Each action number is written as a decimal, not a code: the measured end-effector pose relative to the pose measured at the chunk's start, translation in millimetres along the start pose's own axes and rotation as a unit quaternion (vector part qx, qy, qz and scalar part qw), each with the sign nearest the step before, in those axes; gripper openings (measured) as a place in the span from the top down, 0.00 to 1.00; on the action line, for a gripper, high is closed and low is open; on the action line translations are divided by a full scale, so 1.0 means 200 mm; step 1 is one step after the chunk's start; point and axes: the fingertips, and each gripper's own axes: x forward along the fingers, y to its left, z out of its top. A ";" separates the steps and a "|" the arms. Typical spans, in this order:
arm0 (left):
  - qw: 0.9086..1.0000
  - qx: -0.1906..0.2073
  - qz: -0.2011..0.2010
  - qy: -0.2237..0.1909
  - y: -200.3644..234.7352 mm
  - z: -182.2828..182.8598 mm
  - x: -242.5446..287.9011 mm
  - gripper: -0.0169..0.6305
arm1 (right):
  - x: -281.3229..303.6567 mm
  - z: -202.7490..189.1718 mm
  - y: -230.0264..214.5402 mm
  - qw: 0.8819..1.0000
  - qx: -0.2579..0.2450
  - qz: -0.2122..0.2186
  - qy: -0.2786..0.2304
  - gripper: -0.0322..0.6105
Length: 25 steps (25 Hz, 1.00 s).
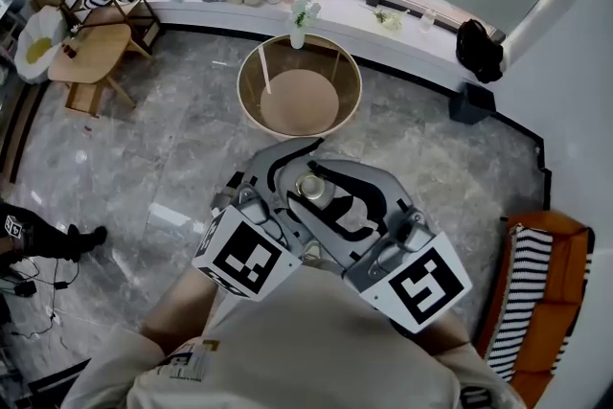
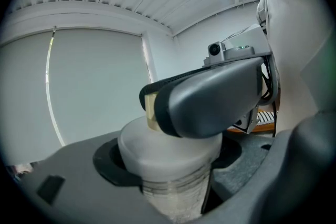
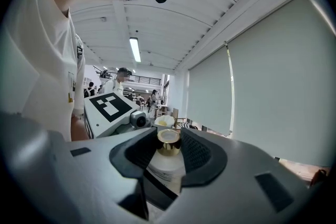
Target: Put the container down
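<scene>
A frosted white container (image 1: 311,188) with a gold cap hangs in the air in front of my chest, held between both grippers. My left gripper (image 1: 292,182) is shut on its body. In the left gripper view the container (image 2: 168,165) sits in the notches of the grey jaws of the left gripper (image 2: 168,178), and the right gripper's jaw crosses above it. My right gripper (image 1: 330,193) comes from the right. In the right gripper view the right gripper (image 3: 169,145) has its ribbed pads closed on the gold cap (image 3: 169,139). The container's bottom is hidden.
A round wooden table (image 1: 251,77) stands ahead on the marble floor, with a vase of flowers (image 1: 300,22) behind it. A long ledge (image 1: 354,24) with bags runs along the windows. Wooden chairs (image 1: 91,53) stand at left and an orange sofa (image 1: 560,244) at right.
</scene>
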 end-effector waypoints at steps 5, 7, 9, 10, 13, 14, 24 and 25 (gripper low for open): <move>1.000 -0.009 0.005 -0.002 -0.04 0.04 0.12 0.45 | -0.10 -0.01 -0.08 1.000 -0.003 0.015 -0.008 0.74; 1.000 -0.011 0.013 0.002 -0.04 0.06 0.14 0.45 | -0.14 -0.01 -0.09 1.000 -0.005 0.019 -0.012 0.74; 1.000 -0.007 0.018 0.008 -0.06 0.07 0.15 0.45 | -0.17 -0.02 -0.09 1.000 -0.005 0.023 -0.015 0.74; 1.000 -0.009 0.019 0.009 -0.07 0.07 0.16 0.45 | -0.19 -0.03 -0.10 1.000 -0.004 0.024 -0.016 0.74; 1.000 -0.012 0.022 0.010 -0.10 0.08 0.19 0.45 | -0.23 -0.04 -0.11 1.000 -0.003 0.025 -0.018 0.74; 1.000 -0.010 0.023 0.011 -0.10 0.08 0.20 0.45 | -0.23 -0.04 -0.11 1.000 -0.002 0.024 -0.019 0.74; 0.999 0.000 0.033 0.008 -0.10 0.06 0.26 0.45 | -0.25 -0.09 -0.15 0.999 -0.010 0.026 -0.023 0.74; 0.999 -0.003 0.034 0.006 -0.09 0.05 0.26 0.45 | -0.25 -0.09 -0.15 0.999 -0.012 0.027 -0.022 0.74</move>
